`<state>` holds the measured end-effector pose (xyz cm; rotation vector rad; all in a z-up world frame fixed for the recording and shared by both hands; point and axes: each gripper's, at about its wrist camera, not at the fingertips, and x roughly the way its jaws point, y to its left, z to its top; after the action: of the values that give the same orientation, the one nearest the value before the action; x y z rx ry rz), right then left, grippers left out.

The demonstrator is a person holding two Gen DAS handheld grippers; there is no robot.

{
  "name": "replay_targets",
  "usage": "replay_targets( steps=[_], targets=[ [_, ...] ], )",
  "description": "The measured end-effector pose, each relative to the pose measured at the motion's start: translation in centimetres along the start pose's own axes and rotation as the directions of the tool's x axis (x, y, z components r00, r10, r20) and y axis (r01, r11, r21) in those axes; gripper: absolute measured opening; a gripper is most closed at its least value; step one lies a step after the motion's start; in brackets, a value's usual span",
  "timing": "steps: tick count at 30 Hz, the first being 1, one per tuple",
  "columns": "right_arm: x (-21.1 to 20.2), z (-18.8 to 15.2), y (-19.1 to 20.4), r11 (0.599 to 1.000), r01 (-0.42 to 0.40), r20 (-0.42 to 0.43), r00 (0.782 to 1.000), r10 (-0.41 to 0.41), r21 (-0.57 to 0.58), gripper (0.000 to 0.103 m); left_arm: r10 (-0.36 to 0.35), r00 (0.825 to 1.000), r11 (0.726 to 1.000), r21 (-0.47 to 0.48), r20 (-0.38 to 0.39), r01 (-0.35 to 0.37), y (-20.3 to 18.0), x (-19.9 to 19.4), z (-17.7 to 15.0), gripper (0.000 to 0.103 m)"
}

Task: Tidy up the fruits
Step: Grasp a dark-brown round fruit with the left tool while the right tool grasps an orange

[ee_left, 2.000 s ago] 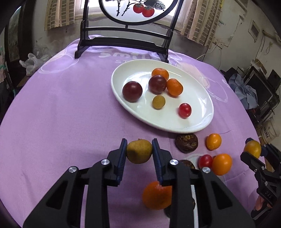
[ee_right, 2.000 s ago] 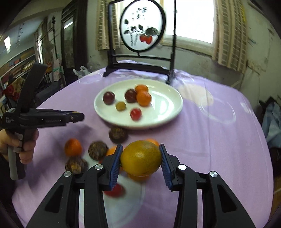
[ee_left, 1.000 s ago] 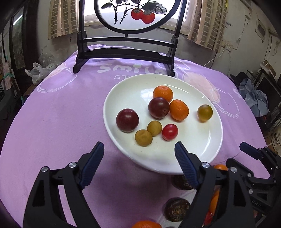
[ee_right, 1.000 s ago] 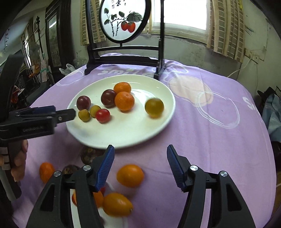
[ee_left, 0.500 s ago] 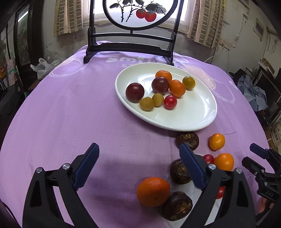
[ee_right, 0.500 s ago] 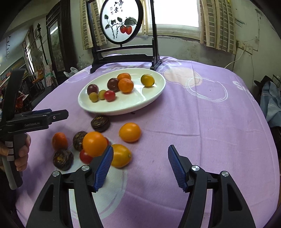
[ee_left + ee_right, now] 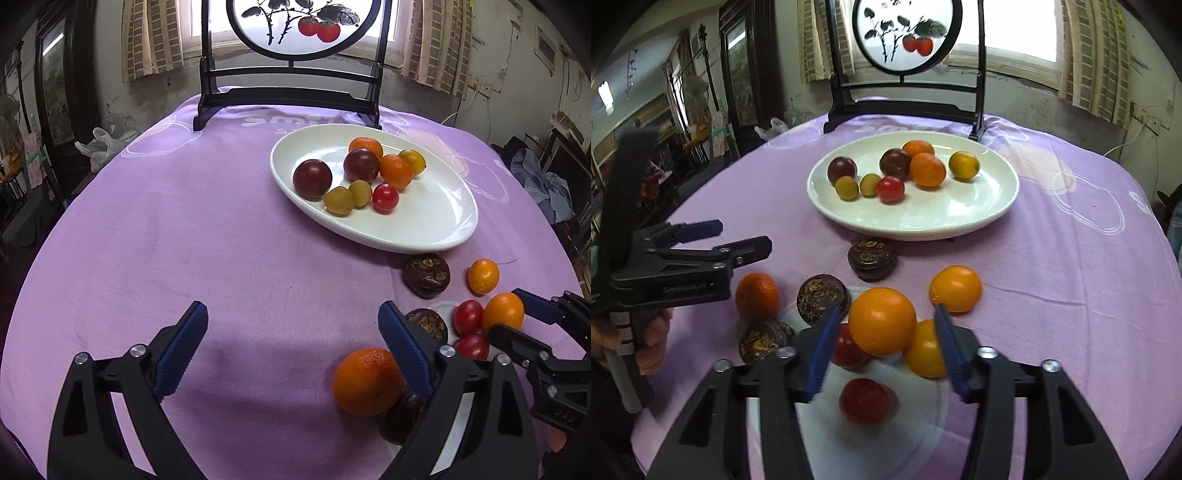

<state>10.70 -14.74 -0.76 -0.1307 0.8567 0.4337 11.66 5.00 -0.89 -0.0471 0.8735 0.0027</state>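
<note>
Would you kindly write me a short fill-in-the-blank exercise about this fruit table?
1. The white plate holds ___ fruits.
2. The right gripper has its jaws around a round ___ fruit.
3. The left gripper is ___, holding nothing.
4. The tablecloth is ___.

Missing words: eight; orange; open; purple

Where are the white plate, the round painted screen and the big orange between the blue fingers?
Plate [image 7: 979, 218]: right wrist view, bare inner surface near the front rim.
Screen [image 7: 905, 33]: right wrist view, middle of the painted disc.
Big orange [image 7: 882, 321]: right wrist view, centre of its skin.
</note>
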Motion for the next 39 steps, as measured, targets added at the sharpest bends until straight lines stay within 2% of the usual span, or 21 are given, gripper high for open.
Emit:
replay_targets(
  steps=[2,8,15,24,25,26,27,28,33,36,37,38,39],
  targets=[
    [0.3,0.2,0.4,1.000,0.000,-0.001,1.000,0.000,-0.014,0.038,-0.012,1.000,1.000,0.005,-0.003,0.012,-0.1,0.0,0.0,0.091],
    [-1.3,-0.4,-0.6,1.000,-0.018,0.039,0.999,0.017,0.016,0.038,-0.046,0.999,0.999,0.029,-0.008,0.046,-0.8,-0.4,-0.5,0.092],
    [-3.9,-0.9,-2.9,0.998,-0.022,0.100,0.995,0.017,0.057,0.038,-0.080,0.997,0.994,0.079,-0.008,0.080,-2.6,-3.0,-2.3,0.092],
    [-5.1,-1.8,-4.4,0.997,-0.009,0.121,0.993,-0.001,0.082,0.038,-0.072,0.990,0.983,0.161,-0.121,0.091,-6.3,-2.6,-5.9,0.092],
    [-5.1,-1.9,-4.4,0.997,-0.011,0.119,0.993,0.001,0.082,0.038,-0.065,0.989,0.982,0.167,-0.130,0.087,-6.6,-2.3,-6.1,0.090],
    [-5.1,-2.0,-4.4,0.997,-0.013,0.117,0.993,0.003,0.081,0.038,-0.058,0.989,0.982,0.171,-0.138,0.082,-6.9,-2.1,-6.2,0.083],
    [-5.2,-2.1,-4.4,0.997,-0.015,0.117,0.993,0.005,0.080,0.038,-0.051,0.987,0.981,0.177,-0.151,0.078,-7.2,-1.9,-6.4,0.071],
    [-5.3,-2.2,-4.4,0.997,-0.017,0.116,0.993,0.008,0.080,0.038,-0.044,0.984,0.980,0.185,-0.170,0.076,-7.5,-1.5,-6.5,0.066],
    [-5.6,-2.3,-4.2,0.997,-0.027,0.124,0.992,0.017,0.076,0.038,0.008,0.988,0.972,0.234,-0.154,0.028,-9.0,-1.4,-6.2,0.059],
    [-5.9,-2.3,-4.1,0.997,-0.032,0.134,0.991,0.023,0.070,0.038,0.011,0.989,0.973,0.228,-0.151,0.024,-9.4,-1.0,-5.7,0.057],
    [-6.0,-2.3,-4.0,0.997,-0.035,0.138,0.990,0.025,0.069,0.038,0.001,0.988,0.974,0.222,-0.151,0.033,-9.4,-1.0,-5.6,0.054],
    [-6.1,-2.3,-4.0,0.997,-0.036,0.139,0.990,0.026,0.068,0.038,-0.005,0.989,0.976,0.215,-0.145,0.036,-9.3,-0.9,-5.5,0.043],
    [-6.1,-2.3,-4.0,0.997,-0.035,0.139,0.990,0.026,0.067,0.038,-0.005,0.990,0.975,0.219,-0.142,0.036,-9.4,-0.9,-5.5,0.043]
  ],
)
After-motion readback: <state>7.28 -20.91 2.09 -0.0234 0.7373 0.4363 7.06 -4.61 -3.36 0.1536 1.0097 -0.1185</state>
